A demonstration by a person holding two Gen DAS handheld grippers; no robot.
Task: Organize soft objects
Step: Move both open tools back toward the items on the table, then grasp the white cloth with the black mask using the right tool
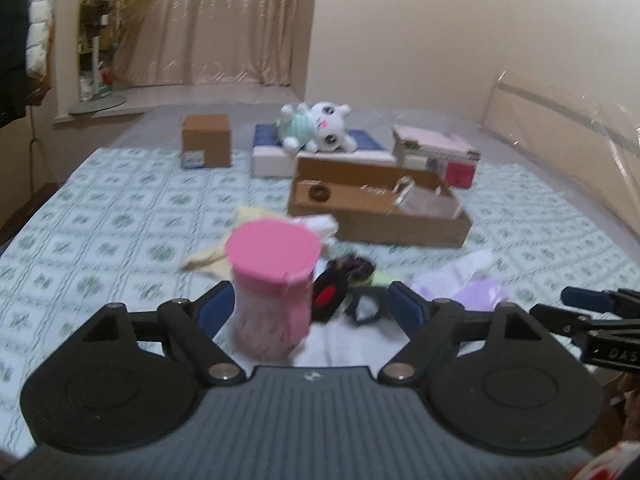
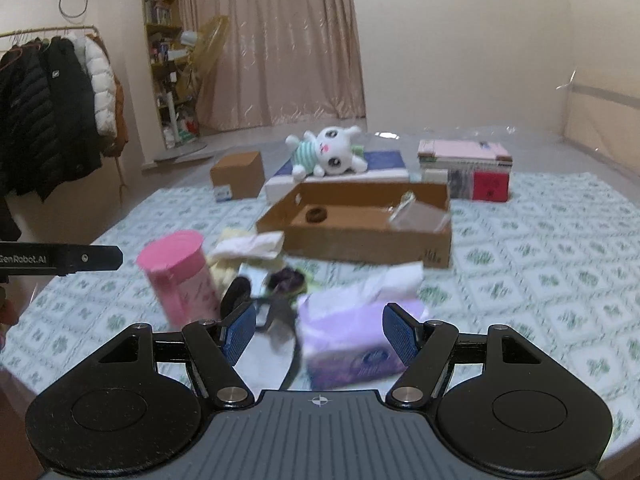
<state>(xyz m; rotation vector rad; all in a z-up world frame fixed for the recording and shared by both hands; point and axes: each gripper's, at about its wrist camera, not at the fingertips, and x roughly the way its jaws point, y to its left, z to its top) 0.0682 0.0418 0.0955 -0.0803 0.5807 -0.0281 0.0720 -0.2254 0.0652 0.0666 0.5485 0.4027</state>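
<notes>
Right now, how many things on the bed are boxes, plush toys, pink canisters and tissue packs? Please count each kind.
Boxes: 4: closed brown box, open cardboard tray, blue and white box, pink-topped box
Plush toys: 1: white plush
Pink canisters: 1
Tissue packs: 1: purple pack
Total: 7

Home bedroom: bed under green-patterned white quilt [image 2: 560,264], full-length beige curtains [image 2: 280,48], dark and white puffer jackets on clothes rail [image 2: 52,100], cluttered wooden bookshelf [image 2: 160,20], white plush bunny [image 2: 332,152].
</notes>
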